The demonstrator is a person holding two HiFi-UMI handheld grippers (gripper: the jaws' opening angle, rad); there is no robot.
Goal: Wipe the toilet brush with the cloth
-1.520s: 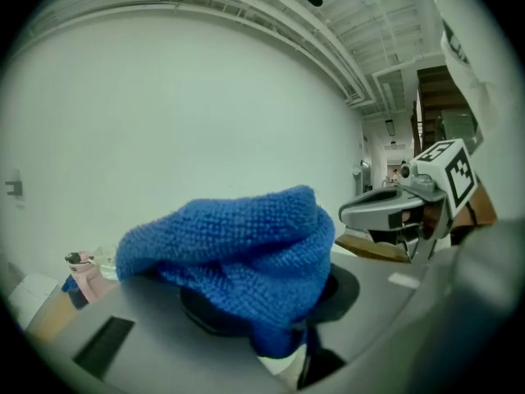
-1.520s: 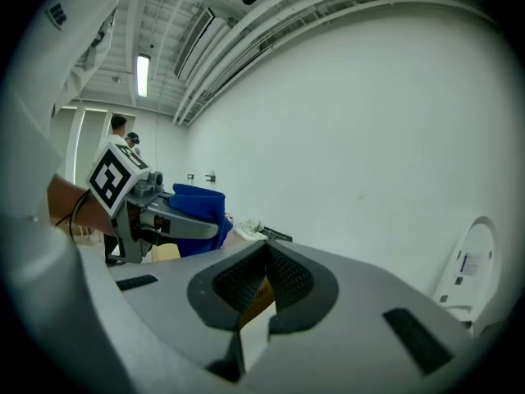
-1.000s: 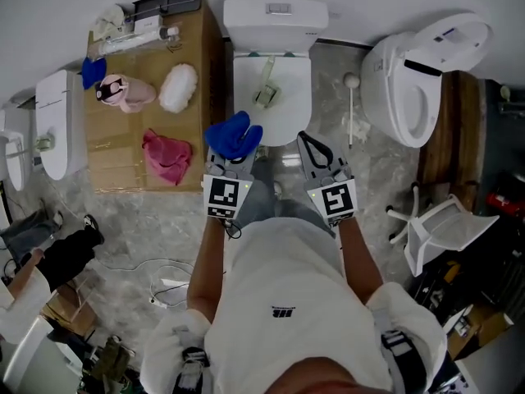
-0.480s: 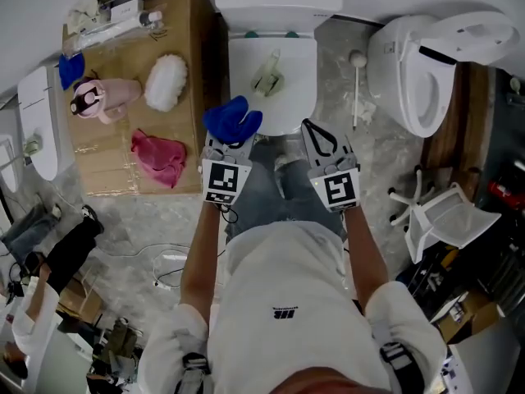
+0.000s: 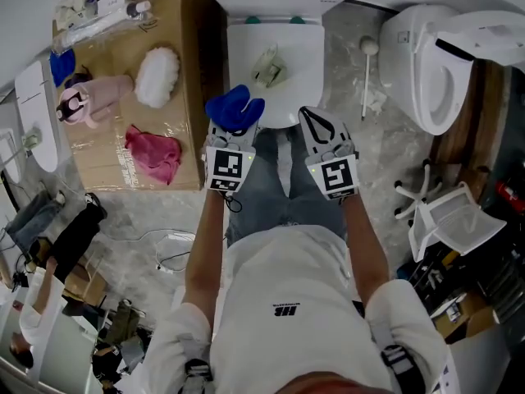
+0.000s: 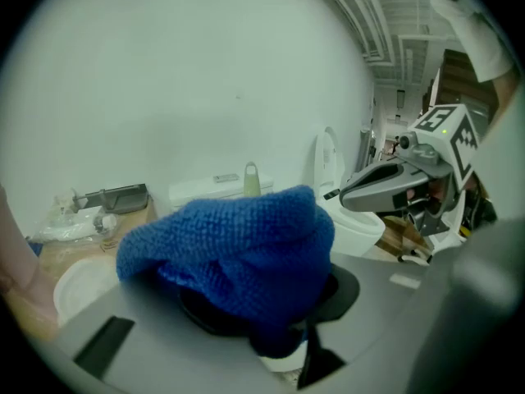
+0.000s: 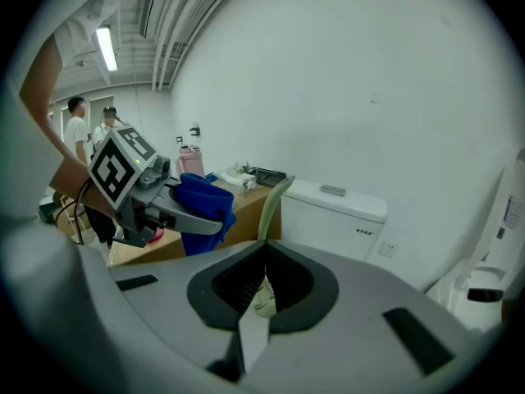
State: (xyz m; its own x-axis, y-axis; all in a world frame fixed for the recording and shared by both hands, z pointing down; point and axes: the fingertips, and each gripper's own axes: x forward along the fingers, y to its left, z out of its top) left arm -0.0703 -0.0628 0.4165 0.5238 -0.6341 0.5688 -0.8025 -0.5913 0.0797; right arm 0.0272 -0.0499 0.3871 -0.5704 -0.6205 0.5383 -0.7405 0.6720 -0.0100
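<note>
A pale green toilet brush (image 5: pixel 269 64) lies on the closed lid of the white toilet (image 5: pixel 305 89); in the right gripper view its handle (image 7: pixel 275 199) stands up just beyond the jaws. My left gripper (image 5: pixel 234 128) is shut on a blue cloth (image 5: pixel 234 108) at the toilet's front left corner, and the cloth (image 6: pixel 238 249) fills the left gripper view. My right gripper (image 5: pixel 310 117) hangs beside it at the lid's front edge, jaws together with nothing between them. Each gripper shows in the other's view: right gripper (image 6: pixel 385 189), left gripper (image 7: pixel 176 212).
A cardboard surface (image 5: pixel 184 130) on the left carries a pink cloth (image 5: pixel 154 153), a white fluffy pad (image 5: pixel 156 76) and a pink item (image 5: pixel 90 98). A long white-handled brush (image 5: pixel 365 76) lies on the floor between this toilet and a second toilet (image 5: pixel 439 56). A white stool (image 5: pixel 447 220) stands right.
The head view has shifted, so the toilet sits higher in frame. Both grippers stay side by side at the toilet's front edge, the left still holding the blue cloth.
</note>
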